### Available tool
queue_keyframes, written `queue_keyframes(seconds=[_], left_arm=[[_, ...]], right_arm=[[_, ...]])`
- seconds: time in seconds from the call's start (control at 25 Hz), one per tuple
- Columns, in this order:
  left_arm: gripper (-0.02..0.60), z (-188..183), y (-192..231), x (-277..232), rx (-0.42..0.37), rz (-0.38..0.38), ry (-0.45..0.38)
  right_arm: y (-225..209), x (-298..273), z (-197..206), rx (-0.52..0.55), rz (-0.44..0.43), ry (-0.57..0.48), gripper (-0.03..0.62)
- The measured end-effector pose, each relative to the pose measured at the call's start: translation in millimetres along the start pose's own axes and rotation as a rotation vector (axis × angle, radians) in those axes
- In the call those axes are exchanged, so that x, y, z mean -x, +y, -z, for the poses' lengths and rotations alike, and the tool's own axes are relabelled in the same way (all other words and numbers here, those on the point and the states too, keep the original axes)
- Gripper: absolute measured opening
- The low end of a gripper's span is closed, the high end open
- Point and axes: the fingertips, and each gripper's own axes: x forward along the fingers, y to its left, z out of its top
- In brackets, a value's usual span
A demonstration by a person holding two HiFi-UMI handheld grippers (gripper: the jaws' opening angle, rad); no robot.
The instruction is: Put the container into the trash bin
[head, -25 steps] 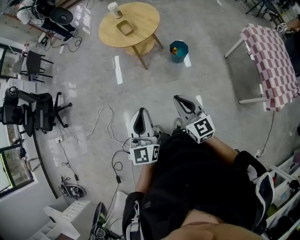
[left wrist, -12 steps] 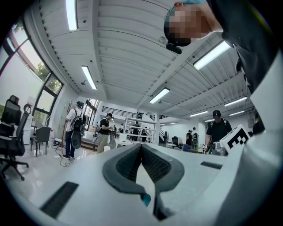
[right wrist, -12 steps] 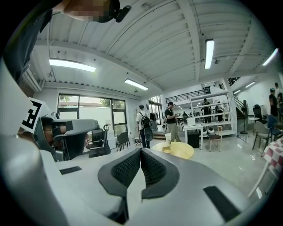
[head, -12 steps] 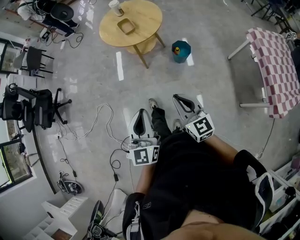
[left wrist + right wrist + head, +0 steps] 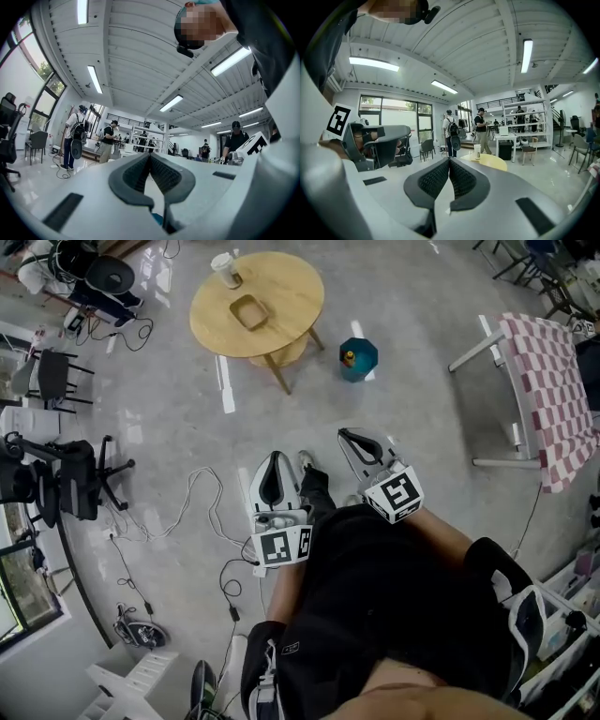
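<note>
The round wooden table (image 5: 291, 287) stands on the grey floor (image 5: 422, 296) ahead of me. The teal trash bin (image 5: 357, 359) sits on that floor just beside the table, off its right edge. My left tool (image 5: 274, 460) and right tool (image 5: 345, 435) hang side by side well short of the table, both pointing toward it. Each has its jaws pressed together with nothing between them. The container (image 5: 248, 311), a shallow square tray, lies on the table near its middle. A pale cup (image 5: 226, 266) stands upright at the table's far left rim.
</note>
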Motion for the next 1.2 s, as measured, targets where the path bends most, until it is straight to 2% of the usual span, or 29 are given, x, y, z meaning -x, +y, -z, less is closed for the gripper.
queue_keyframes(seconds=[0.32,0.6,0.88,1.2], left_arm=[[0.009,-15,76,-75,0.013,0.034,-0.004],[0.009,-16,129,-110,0.022,0.070,0.007],[0.009,-11,174,-134,0.045,0.045,0.023],[0.009,0,209,-191,0.054,0.018,0.042]], right_arm=[[-22,-99,-27,0.017,0.033,0.012,0.026],[-25,-171,-38,0.027,0.054,0.017,0.026],[-28,-230,-39,0.036,0.033,0.039,0.026],[-67,-300,-32,0.060,-0.001,0.082,0.026]])
